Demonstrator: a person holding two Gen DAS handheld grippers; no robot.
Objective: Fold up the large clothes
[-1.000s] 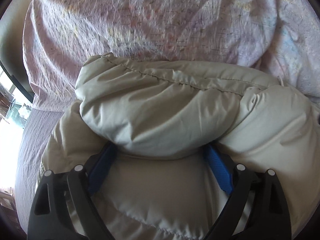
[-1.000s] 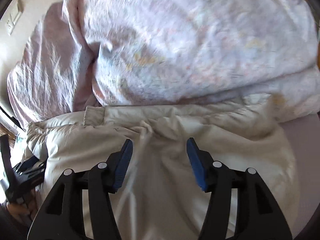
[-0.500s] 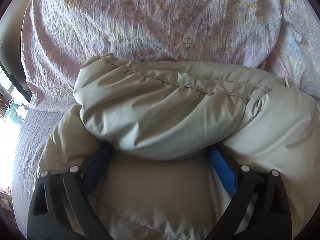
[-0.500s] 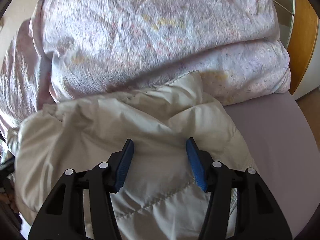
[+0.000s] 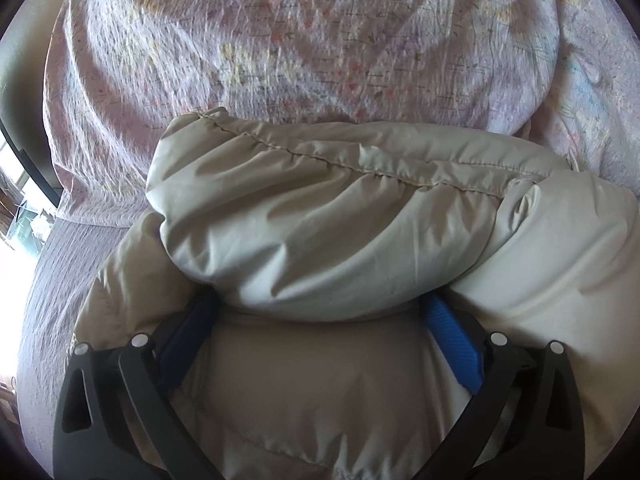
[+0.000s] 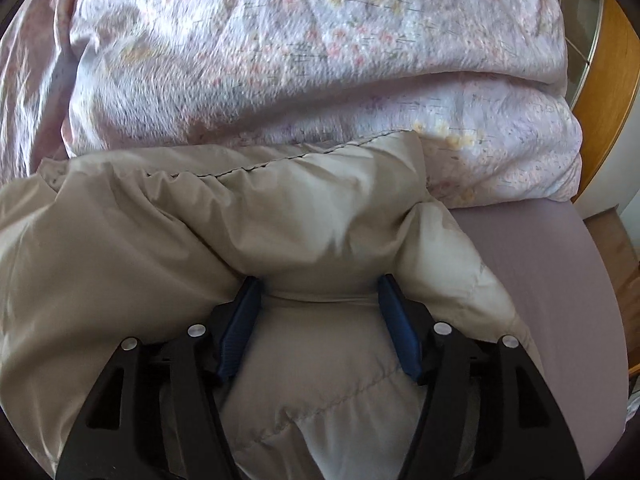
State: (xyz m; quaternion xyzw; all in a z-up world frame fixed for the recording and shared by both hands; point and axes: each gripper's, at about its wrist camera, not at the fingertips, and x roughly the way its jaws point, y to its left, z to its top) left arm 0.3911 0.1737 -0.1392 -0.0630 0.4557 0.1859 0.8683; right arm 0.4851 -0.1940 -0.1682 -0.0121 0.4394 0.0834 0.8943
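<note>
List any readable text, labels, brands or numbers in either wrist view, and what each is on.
None readable in either view.
Beige padded jacket: no tag, logo or print showing.
Floral quilt: pattern only, partly blurred, no lettering.
Mauve bed sheet: plain.
Left gripper and right gripper: black frames, blue pads, no markings visible.

Black fingers (image 5: 132, 396) (silver screws), ribbed blue pads (image 6: 398, 326)
</note>
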